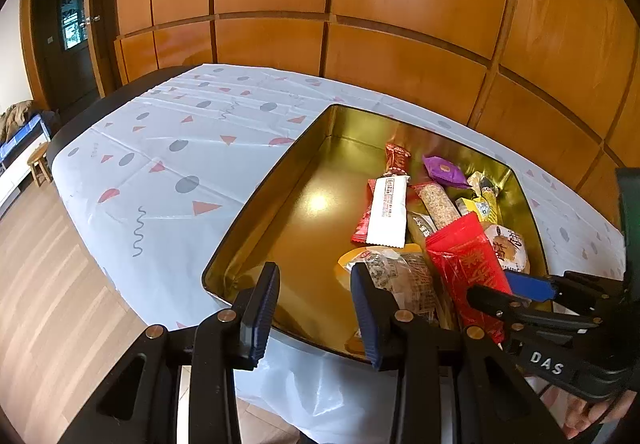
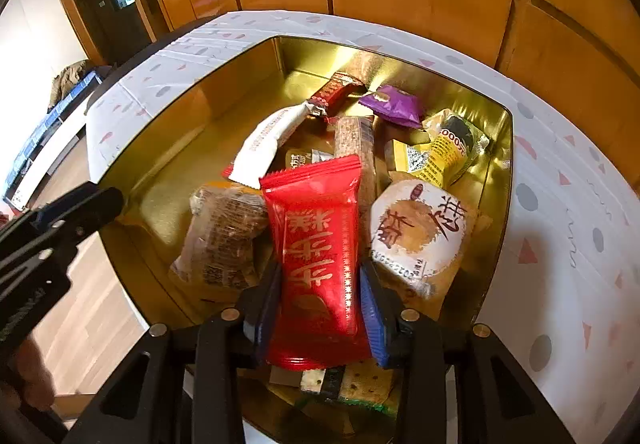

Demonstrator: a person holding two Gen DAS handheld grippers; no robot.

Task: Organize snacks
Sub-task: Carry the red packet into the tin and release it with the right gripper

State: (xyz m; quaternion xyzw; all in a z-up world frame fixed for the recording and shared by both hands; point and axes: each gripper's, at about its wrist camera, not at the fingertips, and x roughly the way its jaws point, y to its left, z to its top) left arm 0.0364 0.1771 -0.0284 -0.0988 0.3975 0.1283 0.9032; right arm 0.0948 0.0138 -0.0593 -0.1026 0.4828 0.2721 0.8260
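Observation:
A gold tin box (image 1: 256, 199) sits on the table and holds several wrapped snacks. My right gripper (image 2: 320, 308) is shut on a red snack packet (image 2: 316, 244) and holds it over the tin's near right part; it also shows in the left wrist view (image 1: 468, 268). Below lie a white packet (image 2: 268, 139), a purple packet (image 2: 394, 105), a round pastry (image 2: 420, 232) and a brown cake packet (image 2: 224, 240). My left gripper (image 1: 316, 308) is open and empty over the tin's near left edge.
The table carries a white cloth (image 1: 160, 163) with grey dots and red triangles. A wooden panelled wall (image 1: 360, 3) stands behind the table. Wood floor (image 1: 48, 284) lies to the left. The tin's left half (image 1: 312, 211) holds no snacks.

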